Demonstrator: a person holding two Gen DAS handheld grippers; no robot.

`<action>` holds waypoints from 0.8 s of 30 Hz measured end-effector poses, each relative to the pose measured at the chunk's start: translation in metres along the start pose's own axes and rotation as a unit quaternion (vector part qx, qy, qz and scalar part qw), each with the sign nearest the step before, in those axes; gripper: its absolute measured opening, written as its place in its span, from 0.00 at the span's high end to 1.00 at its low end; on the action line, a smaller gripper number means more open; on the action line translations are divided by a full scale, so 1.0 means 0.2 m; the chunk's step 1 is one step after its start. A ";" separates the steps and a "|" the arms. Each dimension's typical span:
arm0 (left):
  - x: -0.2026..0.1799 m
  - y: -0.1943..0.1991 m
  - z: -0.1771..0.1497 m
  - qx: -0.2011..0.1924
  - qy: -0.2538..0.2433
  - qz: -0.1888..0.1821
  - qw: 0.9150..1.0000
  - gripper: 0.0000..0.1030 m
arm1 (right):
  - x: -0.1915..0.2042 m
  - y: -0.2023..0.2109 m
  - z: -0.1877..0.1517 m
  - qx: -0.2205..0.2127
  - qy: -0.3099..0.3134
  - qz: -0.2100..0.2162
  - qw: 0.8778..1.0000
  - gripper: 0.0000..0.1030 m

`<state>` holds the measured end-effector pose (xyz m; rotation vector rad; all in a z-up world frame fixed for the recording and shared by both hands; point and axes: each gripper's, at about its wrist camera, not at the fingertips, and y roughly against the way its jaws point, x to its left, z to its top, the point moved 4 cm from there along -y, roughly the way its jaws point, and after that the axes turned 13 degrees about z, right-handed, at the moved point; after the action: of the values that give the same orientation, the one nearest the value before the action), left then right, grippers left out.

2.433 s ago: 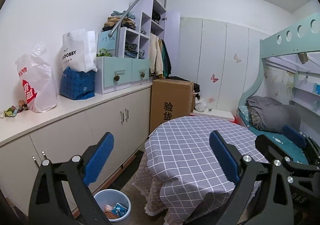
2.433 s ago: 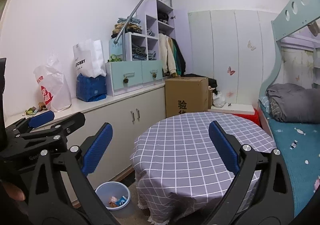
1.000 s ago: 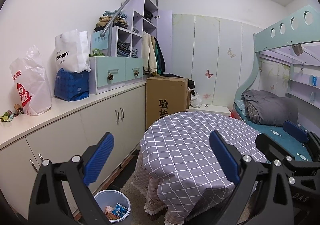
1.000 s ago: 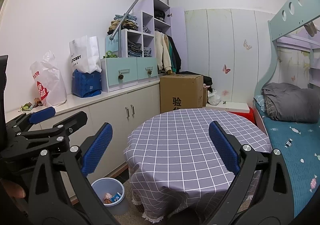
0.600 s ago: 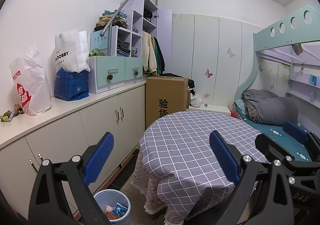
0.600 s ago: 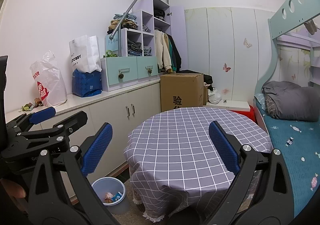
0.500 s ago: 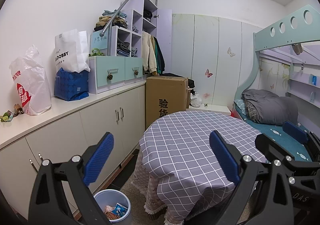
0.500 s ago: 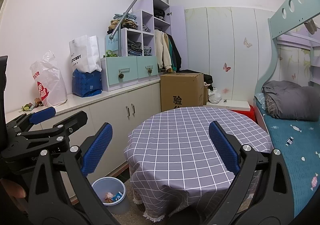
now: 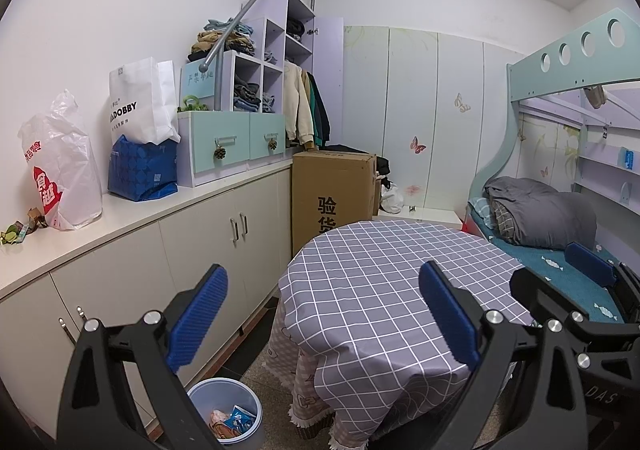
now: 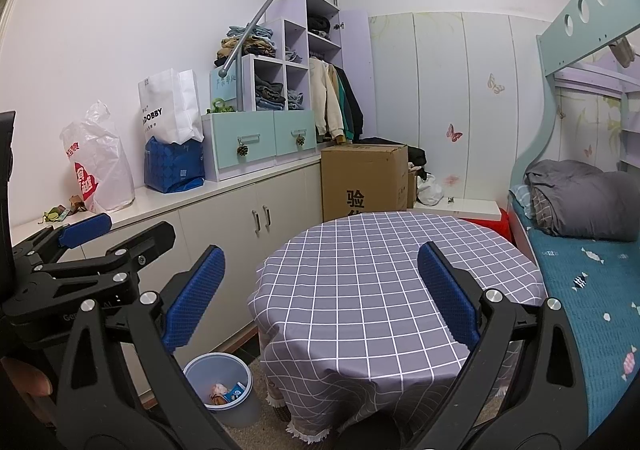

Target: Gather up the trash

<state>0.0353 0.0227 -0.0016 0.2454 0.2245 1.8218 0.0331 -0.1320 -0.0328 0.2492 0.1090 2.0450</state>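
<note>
I hold both tongs in the air above the round table (image 9: 384, 282) with the grey checked cloth. The left tongs (image 9: 324, 310) are wide apart and hold nothing, and the right tongs (image 10: 320, 298) are also wide apart and empty. The trash (image 10: 224, 396) lies inside the small blue bin (image 10: 200, 374) on the floor, between the table and the white cabinet (image 9: 224, 234), low at the left of both views.

Round table (image 9: 384, 282) crowds the cabinets (image 9: 168, 250) — bin (image 9: 224, 402) between, open above
</note>
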 end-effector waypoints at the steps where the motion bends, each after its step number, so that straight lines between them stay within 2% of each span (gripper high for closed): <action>1: 0.00 0.00 0.00 -0.001 -0.001 0.000 1.000 0.08 | 0.00 0.00 0.00 0.000 0.000 0.000 1.000 0.08; 24: 0.02 -0.02 -0.01 0.001 -0.004 0.001 1.000 0.08 | 0.01 0.00 -0.02 0.003 -0.001 0.001 1.000 0.08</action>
<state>0.0371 0.0267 -0.0042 0.2547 0.2202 1.8223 0.0311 -0.1302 -0.0361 0.2555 0.1127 2.0472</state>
